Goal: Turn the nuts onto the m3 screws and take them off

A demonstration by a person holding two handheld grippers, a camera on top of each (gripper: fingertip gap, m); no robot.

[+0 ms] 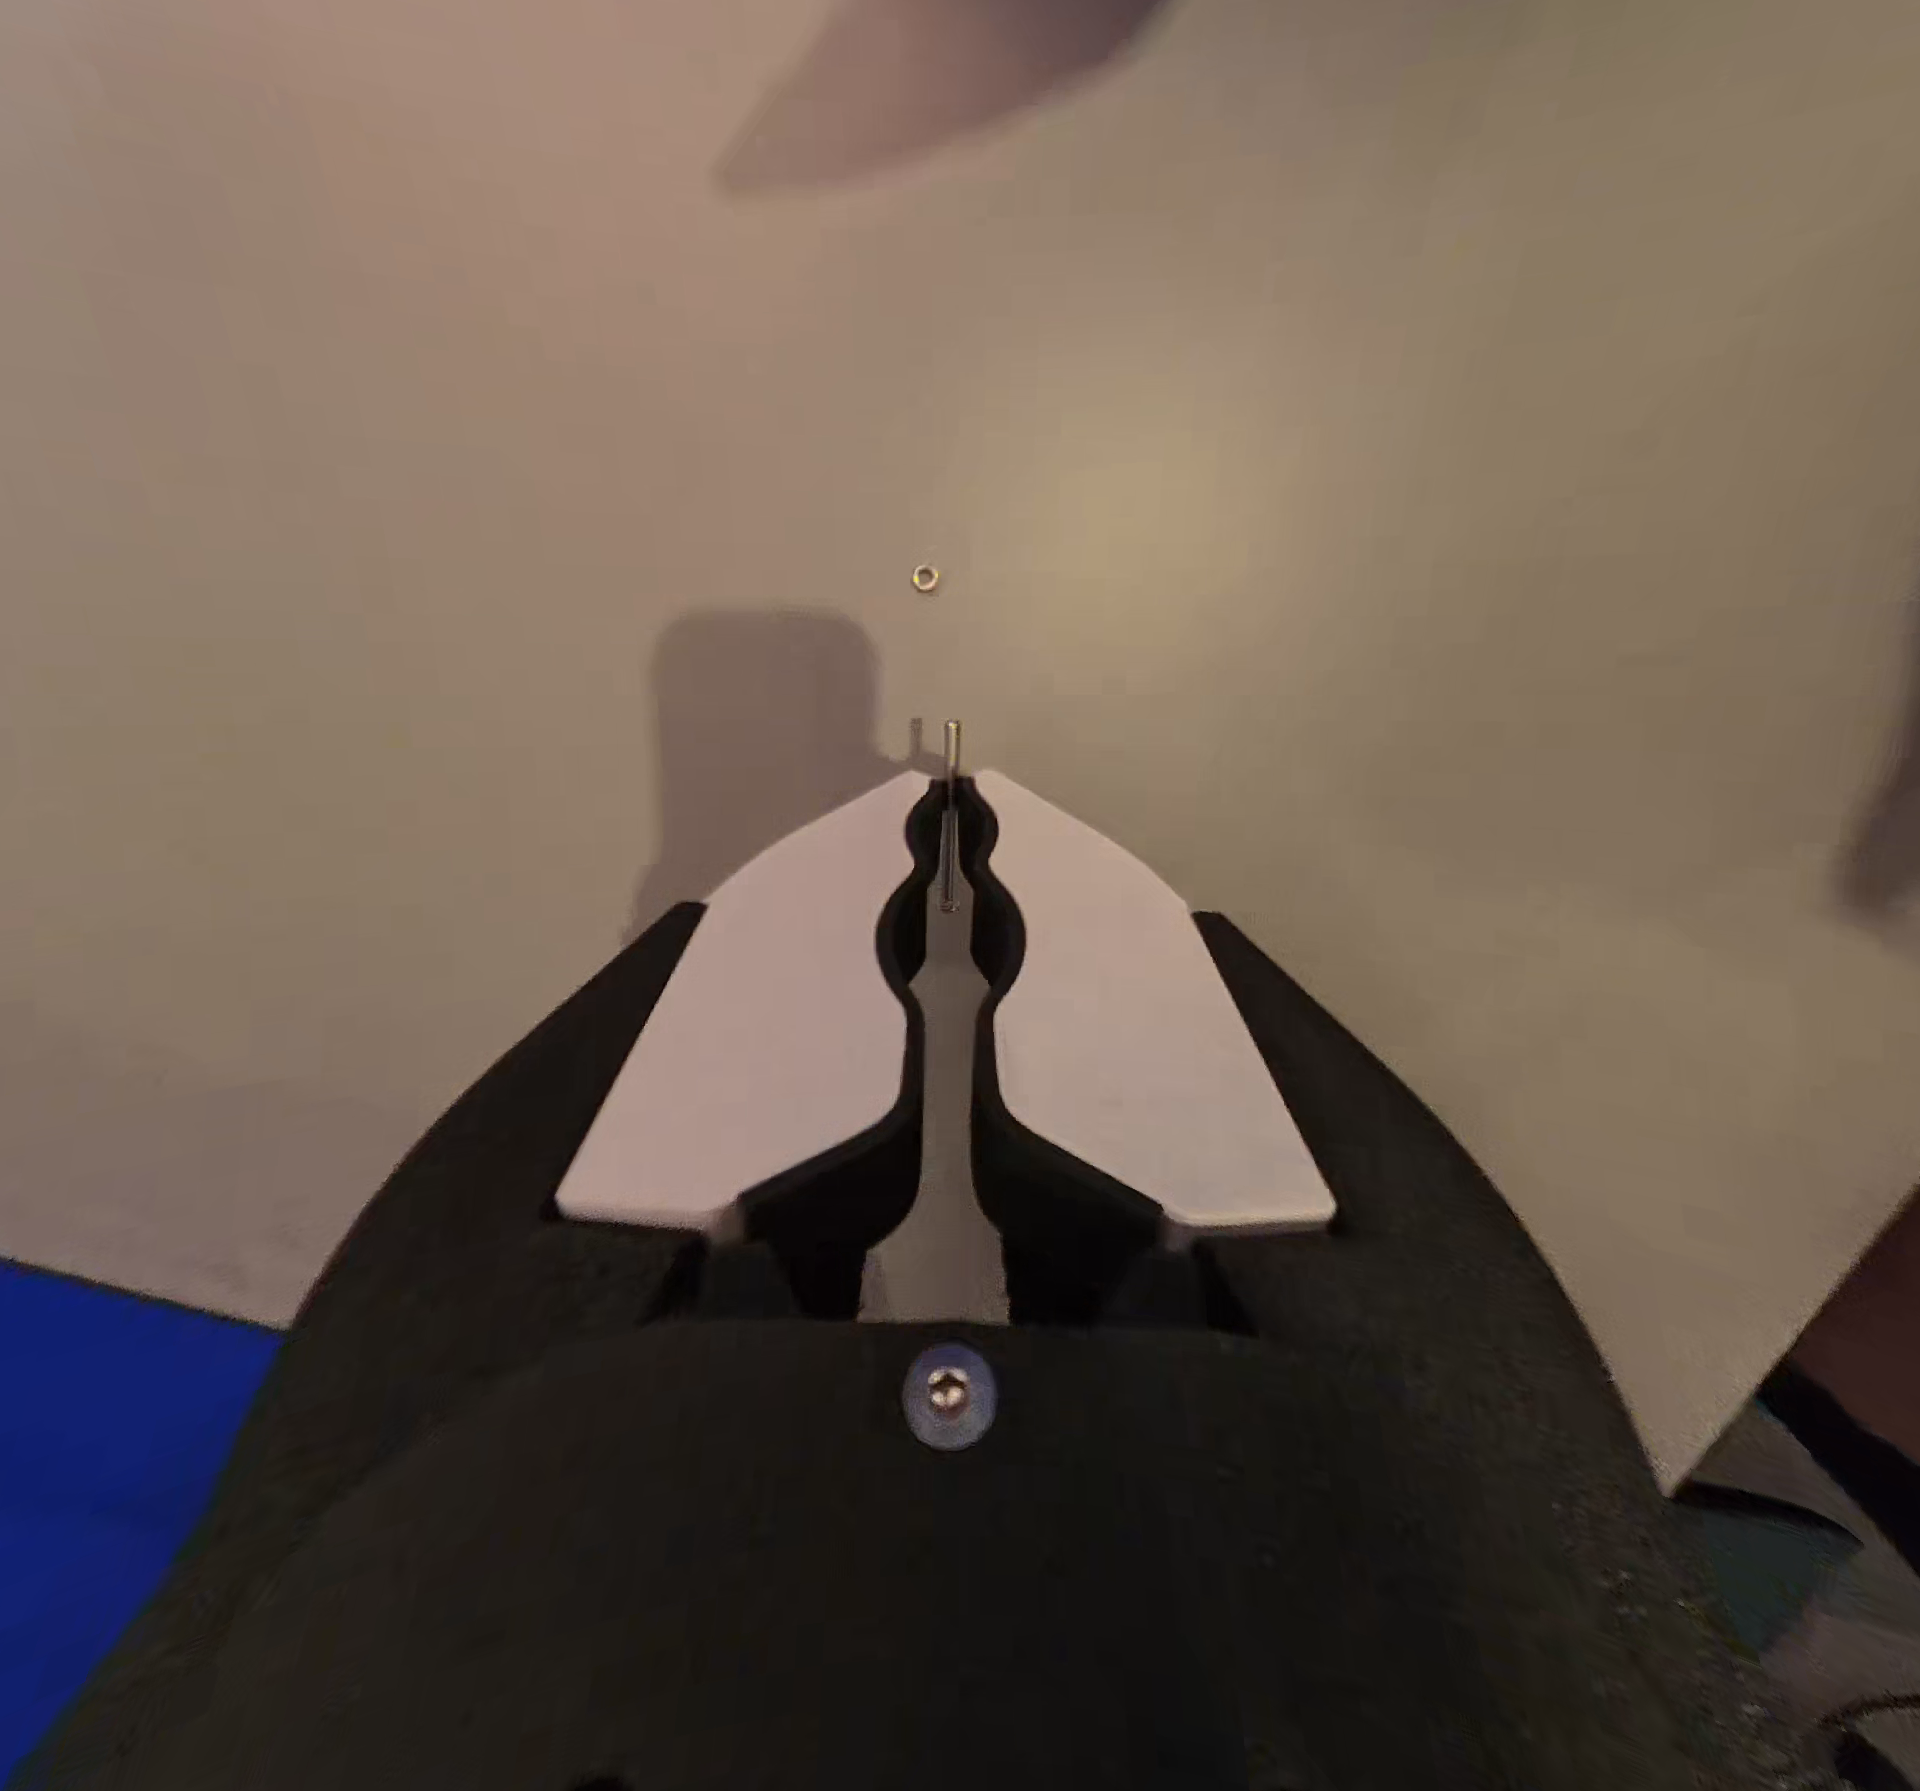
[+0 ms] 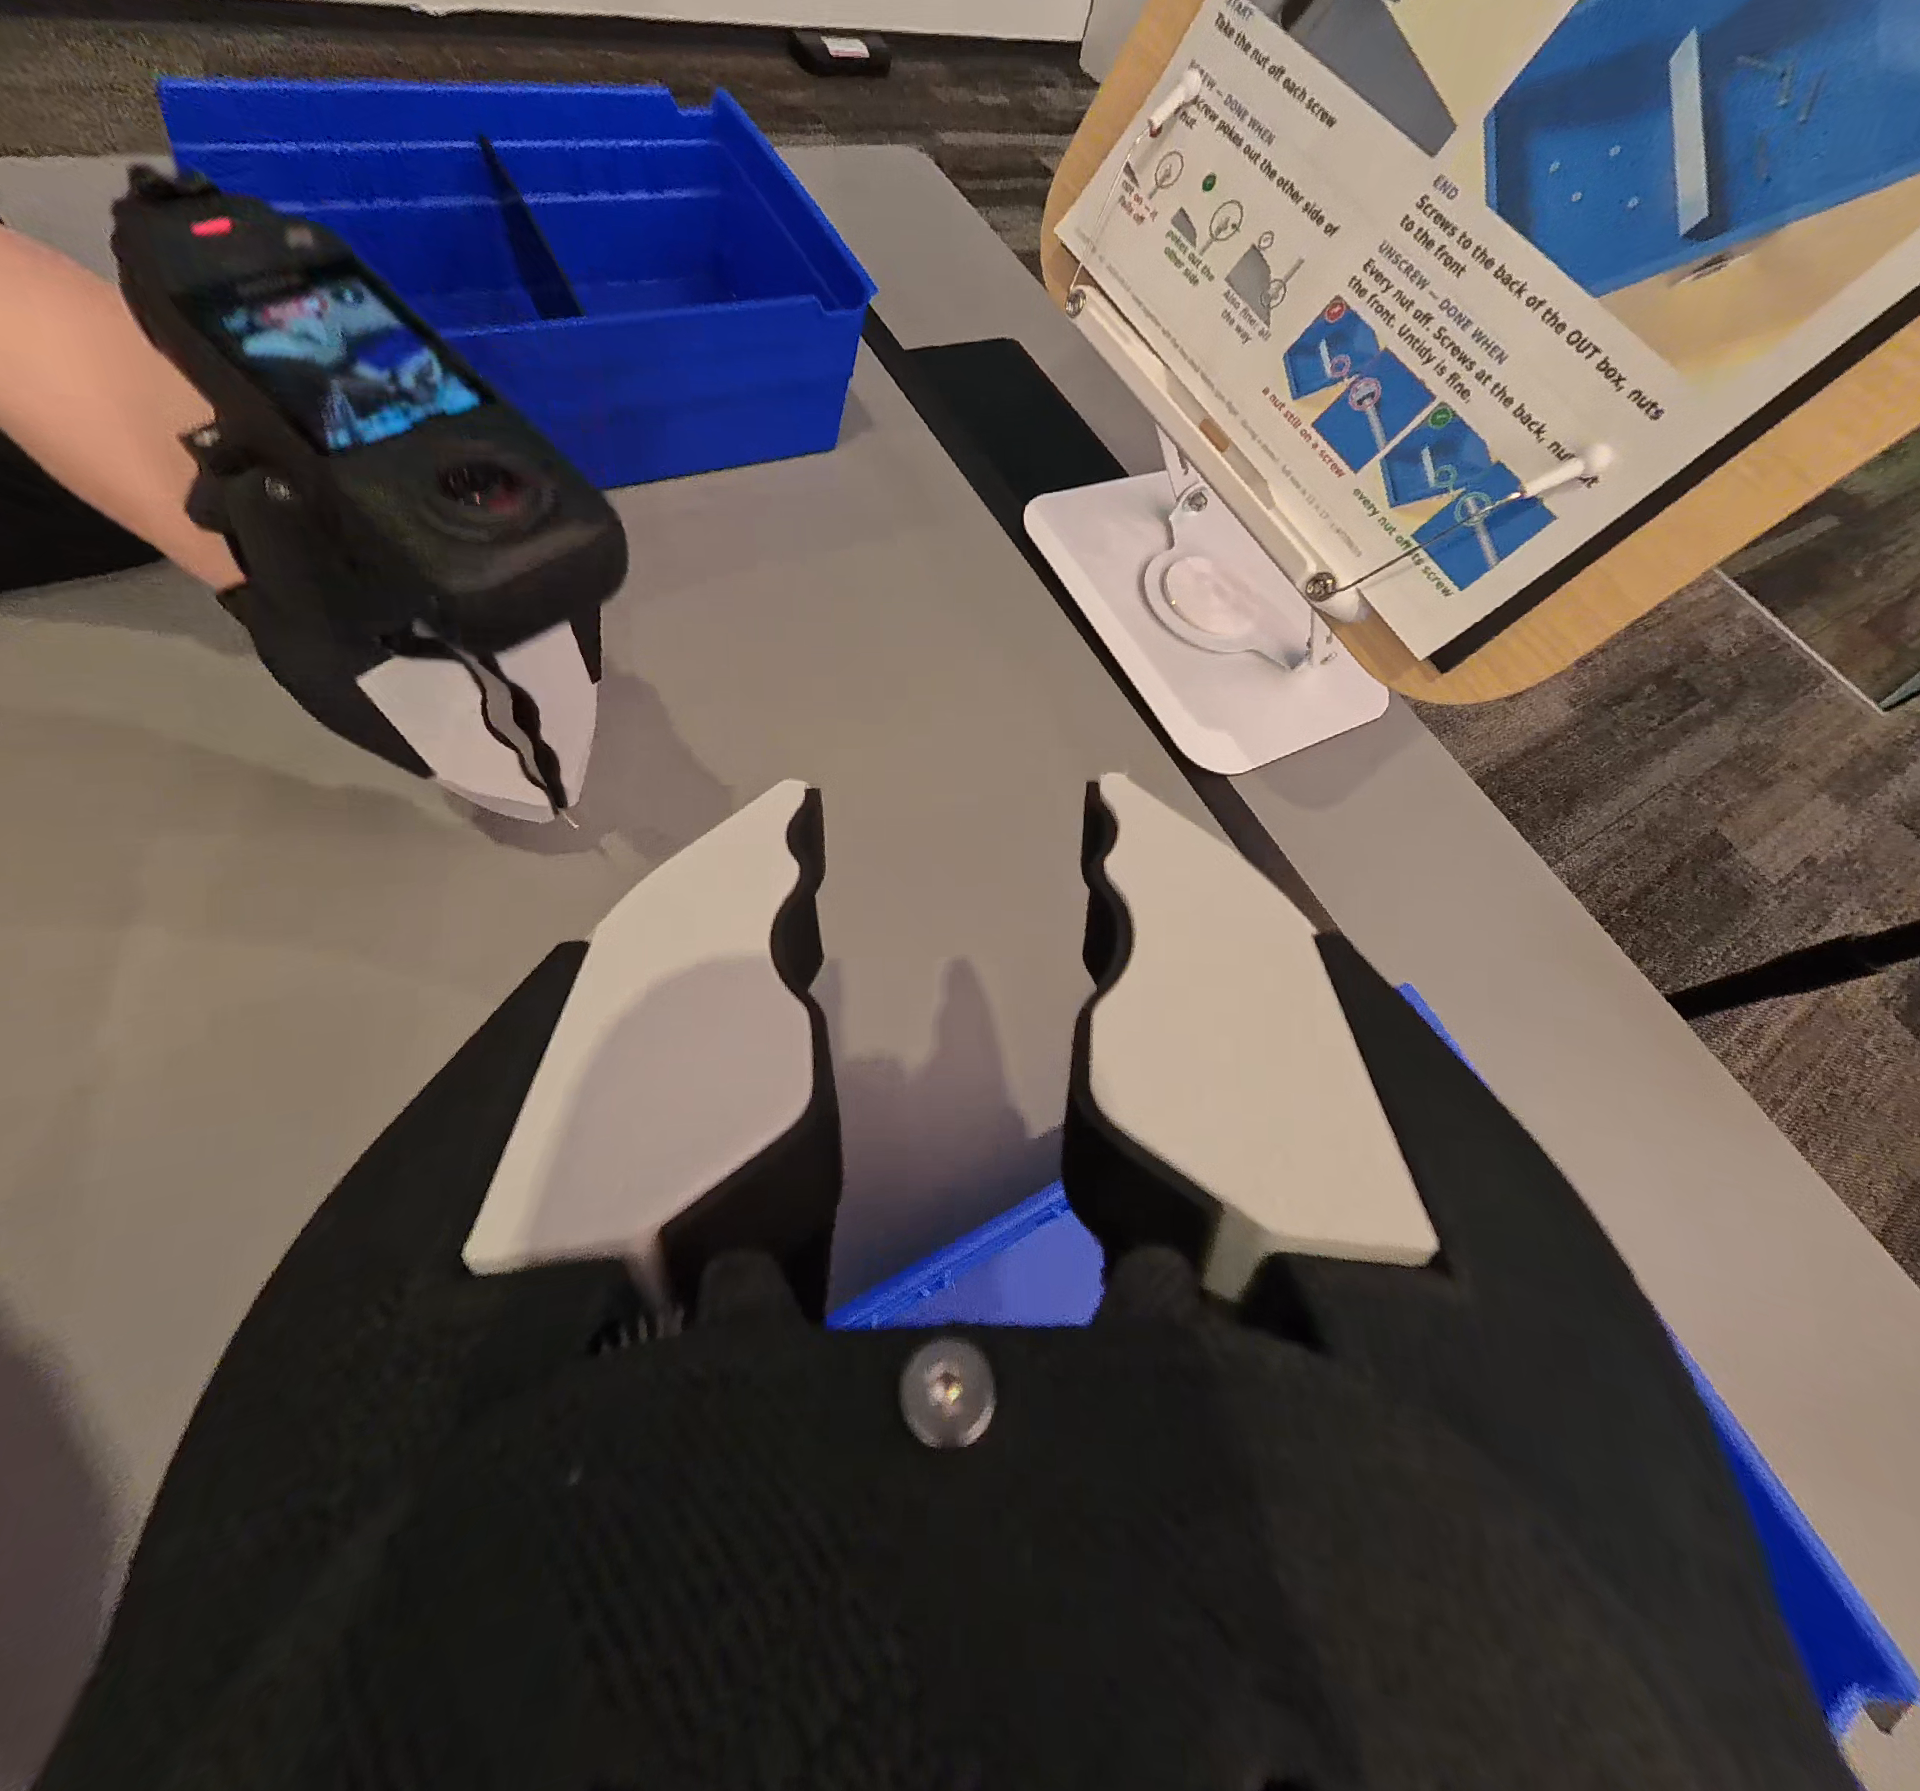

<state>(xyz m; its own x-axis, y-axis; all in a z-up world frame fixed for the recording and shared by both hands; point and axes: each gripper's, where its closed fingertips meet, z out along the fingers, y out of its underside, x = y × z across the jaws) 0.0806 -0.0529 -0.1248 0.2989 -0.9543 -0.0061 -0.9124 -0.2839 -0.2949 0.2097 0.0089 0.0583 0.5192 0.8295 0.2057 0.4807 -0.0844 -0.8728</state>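
Gripping a thin metal screw (image 1: 950,811), the left gripper (image 1: 950,777) has its jaws shut on the shank; long axis runs fwd along the fingers, tip poking out past the fingertips, other end lying back in the gap between the pads. Screw points down at the grey table (image 1: 1351,598), tip just above or on it, can't tell which. One small nut (image 1: 924,579) lies flat on the table ahead of the tip, apart from it, roughly in line w/ the screw axis.

Right gripper (image 2: 951,801) hovers over the same table, jaws wide apart, nothing between. From the right wrist view the left gripper (image 2: 561,806) sits to the left, tilted down, w/ a hand (image 2: 94,411) behind it.

Edges: blue bin (image 2: 582,287) w/ a divider at the far side; white stand (image 2: 1205,619) holding an instruction sheet (image 2: 1455,214) at the right table edge; a second blue bin (image 2: 977,1263) under the right gripper. Bare tabletop between the grippers and around the nut.
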